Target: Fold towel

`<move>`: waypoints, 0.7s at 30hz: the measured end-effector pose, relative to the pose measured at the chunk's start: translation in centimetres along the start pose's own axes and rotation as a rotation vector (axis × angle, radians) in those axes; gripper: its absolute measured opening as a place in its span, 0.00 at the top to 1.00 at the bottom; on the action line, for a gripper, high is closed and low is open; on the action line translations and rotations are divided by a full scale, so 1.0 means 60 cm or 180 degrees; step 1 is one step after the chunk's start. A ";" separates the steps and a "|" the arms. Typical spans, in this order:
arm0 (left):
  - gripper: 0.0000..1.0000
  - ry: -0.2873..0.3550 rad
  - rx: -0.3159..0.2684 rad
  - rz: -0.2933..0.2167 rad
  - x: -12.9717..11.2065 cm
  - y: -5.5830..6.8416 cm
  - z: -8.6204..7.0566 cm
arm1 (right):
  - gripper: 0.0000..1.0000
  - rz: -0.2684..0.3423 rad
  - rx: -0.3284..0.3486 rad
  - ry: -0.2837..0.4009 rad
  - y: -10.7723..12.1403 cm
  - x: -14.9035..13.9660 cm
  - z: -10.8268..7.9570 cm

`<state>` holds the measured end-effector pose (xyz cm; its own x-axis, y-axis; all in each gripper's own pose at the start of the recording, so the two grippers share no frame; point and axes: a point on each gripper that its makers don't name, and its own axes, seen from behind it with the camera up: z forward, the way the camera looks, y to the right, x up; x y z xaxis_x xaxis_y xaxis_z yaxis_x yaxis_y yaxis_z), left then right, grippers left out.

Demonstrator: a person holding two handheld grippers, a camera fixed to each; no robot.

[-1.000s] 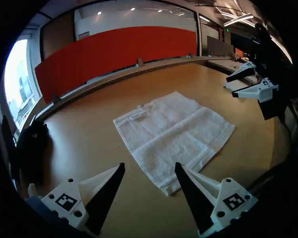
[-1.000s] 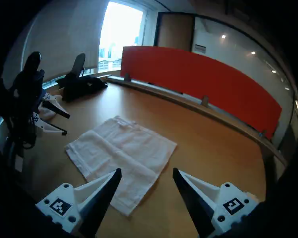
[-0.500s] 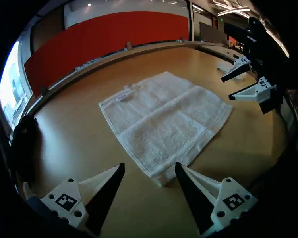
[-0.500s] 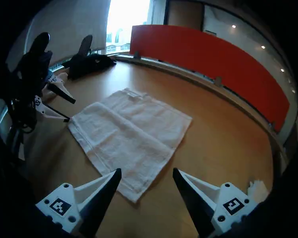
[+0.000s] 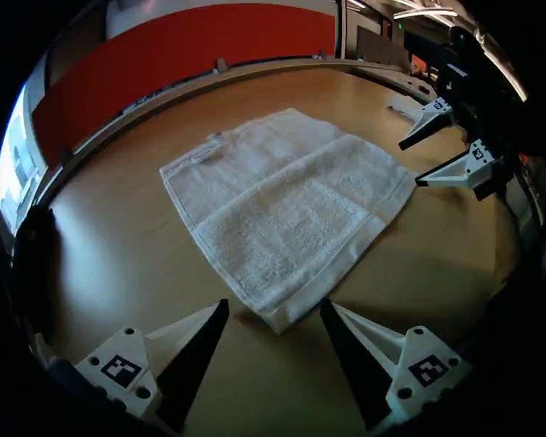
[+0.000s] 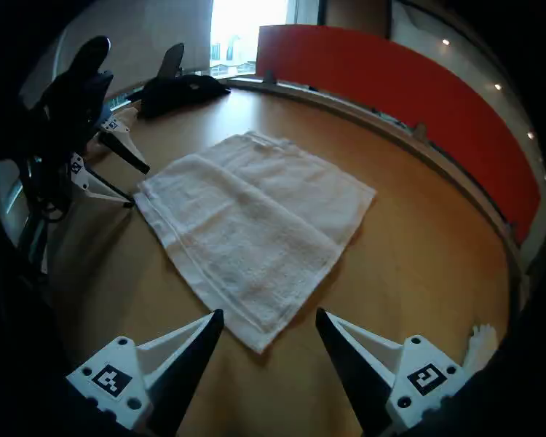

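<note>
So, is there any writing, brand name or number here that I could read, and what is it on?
No words or numbers can be read.
The sewn tag on the towel: too small to read.
The square black-and-white markers on the left tongs and the right tongs: patterns, not letters.

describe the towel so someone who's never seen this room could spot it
Start at the long wooden table beside the red partition. Near its middle lies the towel, spread flat. It is white and fluffy with a small sewn tag, unlike the black bundle by the window.
</note>
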<state>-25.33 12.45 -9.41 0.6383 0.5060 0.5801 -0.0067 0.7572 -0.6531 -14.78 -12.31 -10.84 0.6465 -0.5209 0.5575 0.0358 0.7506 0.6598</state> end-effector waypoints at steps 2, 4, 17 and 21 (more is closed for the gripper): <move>0.07 -0.0012 -0.0014 -0.0010 0.000 0.002 0.001 | 0.03 -0.0001 0.0024 -0.0040 -0.001 -0.007 0.000; 0.08 -0.0026 -0.0027 -0.0026 -0.001 0.003 0.002 | 0.05 -0.0003 0.0051 -0.0078 -0.002 -0.014 0.000; 0.14 -0.0060 -0.0084 -0.0061 -0.003 0.005 0.004 | 0.22 0.0058 0.0185 -0.0111 -0.013 -0.023 0.001; 0.19 -0.0060 -0.0096 -0.0045 -0.004 0.006 0.004 | 0.29 0.0100 0.0214 -0.0114 -0.016 -0.023 0.001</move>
<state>-25.66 12.72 -9.64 0.6235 0.5032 0.5984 0.0256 0.7518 -0.6589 -15.78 -12.32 -12.21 0.6189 -0.5125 0.5953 -0.0362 0.7384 0.6734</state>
